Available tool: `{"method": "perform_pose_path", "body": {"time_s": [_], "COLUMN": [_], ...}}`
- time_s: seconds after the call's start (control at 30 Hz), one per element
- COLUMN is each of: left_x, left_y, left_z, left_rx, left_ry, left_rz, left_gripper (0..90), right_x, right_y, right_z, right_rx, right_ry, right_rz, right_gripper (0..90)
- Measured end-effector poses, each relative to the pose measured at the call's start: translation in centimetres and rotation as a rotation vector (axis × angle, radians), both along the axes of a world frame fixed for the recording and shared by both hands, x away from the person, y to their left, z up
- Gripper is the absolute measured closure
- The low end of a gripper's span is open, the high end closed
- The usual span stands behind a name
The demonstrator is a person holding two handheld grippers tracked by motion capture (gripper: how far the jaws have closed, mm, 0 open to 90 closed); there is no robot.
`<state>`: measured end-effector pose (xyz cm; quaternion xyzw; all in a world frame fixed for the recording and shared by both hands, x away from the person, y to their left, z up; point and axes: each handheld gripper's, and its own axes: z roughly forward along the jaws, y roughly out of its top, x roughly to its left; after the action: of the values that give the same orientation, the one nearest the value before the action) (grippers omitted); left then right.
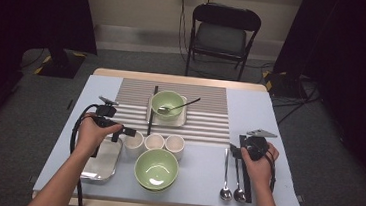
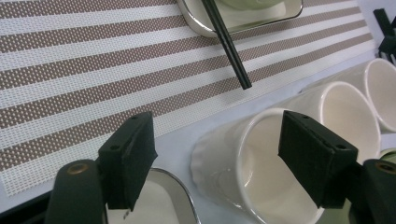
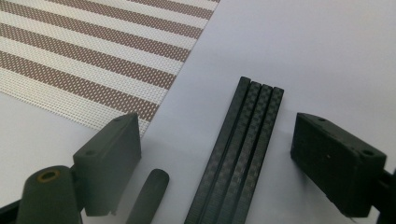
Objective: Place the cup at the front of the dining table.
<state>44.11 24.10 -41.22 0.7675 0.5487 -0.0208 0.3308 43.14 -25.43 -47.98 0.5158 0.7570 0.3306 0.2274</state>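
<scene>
Left tool (image 2: 215, 163) wide open around nearest white cup (image 2: 254, 172): one pad outside wall, other pad over mouth, pads not pressing yet. Looks set up to pinch rim. Cup first in row of three, next to steel tray (image 1: 101, 162), just before striped mat (image 2: 70, 88). Cup stands up, mouth to ceiling, long way up-down.

Right tool (image 3: 217, 163) open, nothing held, low over black chopsticks (image 3: 243, 154). Chopsticks flat on tabletop (image 3: 289, 51), side by side, long way pointing away from person.

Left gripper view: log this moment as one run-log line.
left gripper: open, straddling rim of cup | right gripper: open over chopsticks | nothing held
</scene>
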Motion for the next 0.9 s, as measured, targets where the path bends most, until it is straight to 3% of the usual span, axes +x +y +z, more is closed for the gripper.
{"method": "perform_pose_path", "body": {"time_s": [0.9], "left_x": [-0.26], "left_y": [-0.78], "left_z": [-0.51], "left_rx": [0.063], "left_ry": [0.008], "left_rz": [-0.020], "left_gripper": [40.9], "right_x": [0.01], "right_y": [-0.01], "right_z": [-0.01], "right_rx": [0.000], "right_ry": [-0.001], "right_rz": [0.001], "right_gripper": [15.0]}}
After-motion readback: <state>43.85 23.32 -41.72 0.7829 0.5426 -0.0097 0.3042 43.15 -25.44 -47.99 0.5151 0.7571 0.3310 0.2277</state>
